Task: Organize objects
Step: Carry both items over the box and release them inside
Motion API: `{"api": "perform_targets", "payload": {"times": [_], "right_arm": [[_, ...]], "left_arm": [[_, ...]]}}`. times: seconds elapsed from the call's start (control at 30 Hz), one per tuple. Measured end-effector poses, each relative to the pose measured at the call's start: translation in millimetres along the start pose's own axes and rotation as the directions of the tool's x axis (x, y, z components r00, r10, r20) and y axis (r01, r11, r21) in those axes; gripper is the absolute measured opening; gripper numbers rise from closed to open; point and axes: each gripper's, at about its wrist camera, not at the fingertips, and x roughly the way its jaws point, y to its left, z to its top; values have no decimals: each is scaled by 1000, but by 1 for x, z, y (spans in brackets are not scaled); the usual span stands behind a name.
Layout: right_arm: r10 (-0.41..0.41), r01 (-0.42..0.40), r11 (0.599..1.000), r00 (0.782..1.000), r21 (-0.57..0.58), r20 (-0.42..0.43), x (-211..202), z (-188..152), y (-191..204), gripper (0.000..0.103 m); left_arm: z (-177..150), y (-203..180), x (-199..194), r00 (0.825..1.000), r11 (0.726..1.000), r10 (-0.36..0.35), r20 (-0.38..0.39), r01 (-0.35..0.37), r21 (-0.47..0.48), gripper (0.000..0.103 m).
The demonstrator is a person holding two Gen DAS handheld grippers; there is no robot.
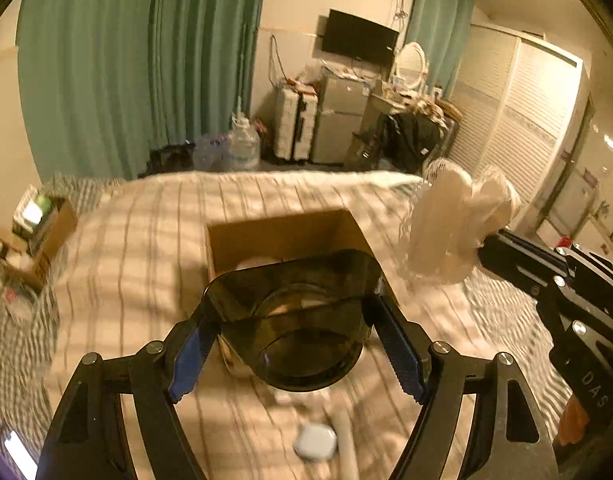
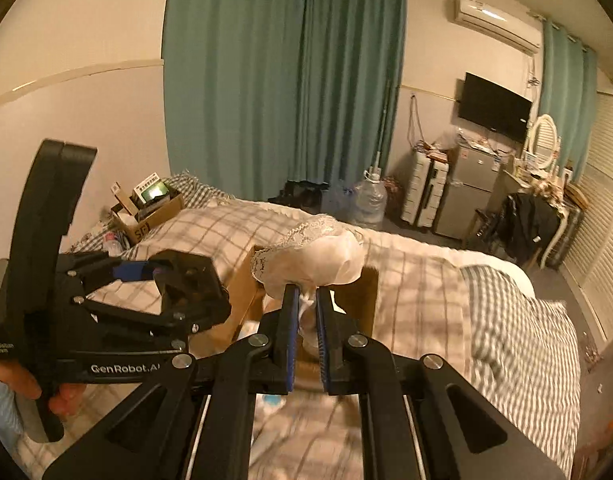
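A dark, see-through plastic cup point(image 1: 294, 320) with a squarish flared rim lies tipped on its side in the air, its open mouth turned away toward an open cardboard box point(image 1: 282, 236) standing on the checked bedding. A bundle of white lacy cloth point(image 2: 314, 256), perhaps a garment, hangs bunched above the box's right edge.

The open brown cardboard box point(image 1: 282, 236) is largely hidden behind the dark translucent plastic container point(image 1: 296, 320); its contents cannot be identified.
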Motion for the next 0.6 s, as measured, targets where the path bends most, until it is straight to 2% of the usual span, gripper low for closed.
{"api": "perform_targets", "payload": {"times": [0.07, 0.23, 0.37, 0.5, 0.53, 0.57, 0.6], "right_arm": [[-5, 5, 1000, 1000, -11, -10, 24, 9, -7, 8], [14, -14, 1000, 998, -4, -65, 90, 16, -28, 8], [23, -22, 1000, 993, 12, -118, 135, 3, -42, 8], [42, -39, 999, 991, 28, -128, 160, -14, -50, 9], [56, -53, 998, 992, 32, -111, 160, -18, -51, 19], [60, -56, 998, 993, 35, -101, 159, -20, -51, 36], [56, -53, 998, 994, 39, -92, 157, -20, -53, 44]], "left_arm": [[13, 3, 18, 999, 999, 32, 4, -32, 14, 79], [24, 20, 73, 998, 998, 60, -27, -61, -13, 79], [21, 24, 112, 996, 997, 74, -48, -74, 11, 79], [8, 20, 135, 996, 994, 90, -15, -89, 64, 80], [7, 20, 137, 996, 994, 88, -11, -88, 64, 83], [6, 21, 137, 996, 994, 87, -7, -87, 60, 93], [5, 23, 137, 996, 995, 90, 0, -90, 52, 103]]}}
